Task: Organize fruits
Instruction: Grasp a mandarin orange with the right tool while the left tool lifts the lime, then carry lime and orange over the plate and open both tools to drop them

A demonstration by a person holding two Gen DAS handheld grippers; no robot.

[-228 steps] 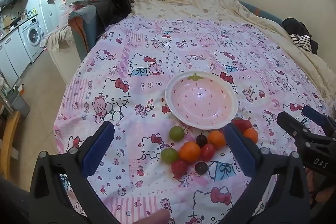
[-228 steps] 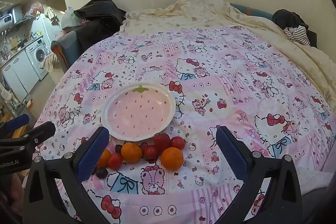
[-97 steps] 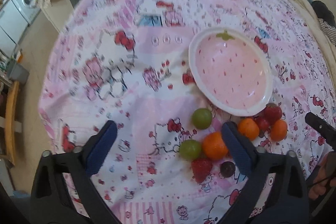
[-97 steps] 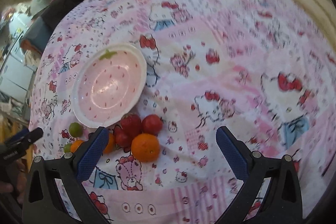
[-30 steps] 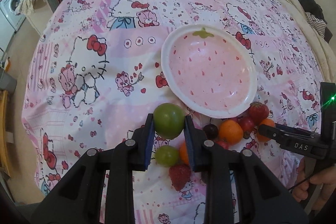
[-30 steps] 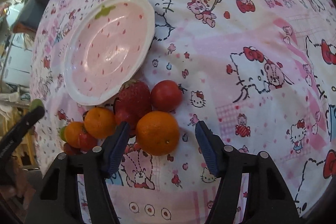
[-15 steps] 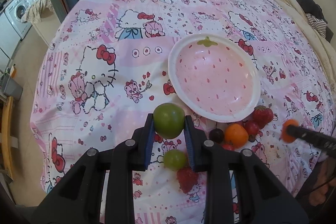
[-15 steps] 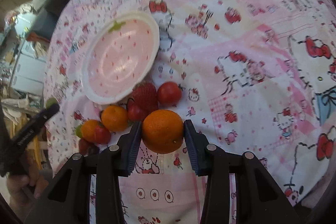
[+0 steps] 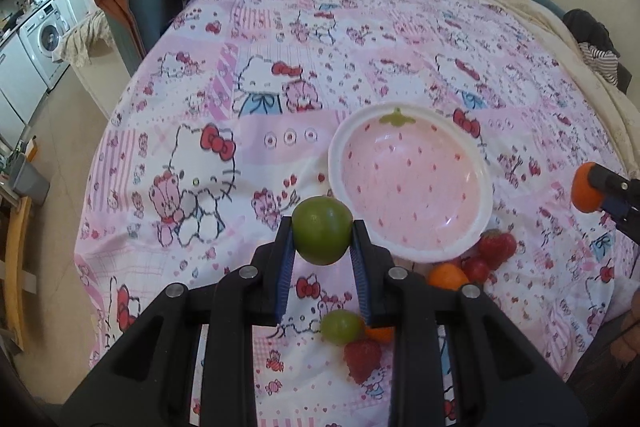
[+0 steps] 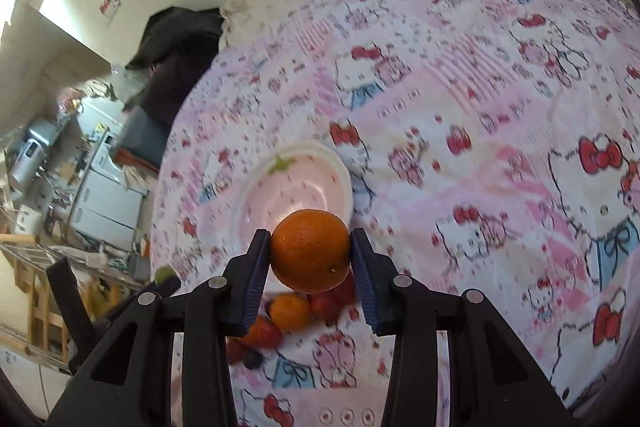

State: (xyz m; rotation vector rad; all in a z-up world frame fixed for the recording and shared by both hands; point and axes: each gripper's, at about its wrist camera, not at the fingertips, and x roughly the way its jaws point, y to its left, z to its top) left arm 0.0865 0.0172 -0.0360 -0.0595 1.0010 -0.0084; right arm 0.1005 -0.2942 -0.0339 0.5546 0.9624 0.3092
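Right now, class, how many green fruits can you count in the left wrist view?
2. One green fruit is clamped in the left gripper, lifted beside the pink plate. The other green fruit lies on the bedspread among the pile. The gripper may hide more.

1. Most of the right wrist view is motion-blurred; the pink bowl (image 10: 292,195) shows only a soft rim.
2. The orange (image 10: 310,250) hides the bowl's near rim there.
3. Below the bowl, the fruit pile (image 10: 280,319) is smeared and partly behind the finger pads (image 10: 253,279).
4. In the left wrist view, a small orange (image 9: 379,333) beside the bowl (image 9: 486,187) is mostly hidden by the left gripper (image 9: 322,247).
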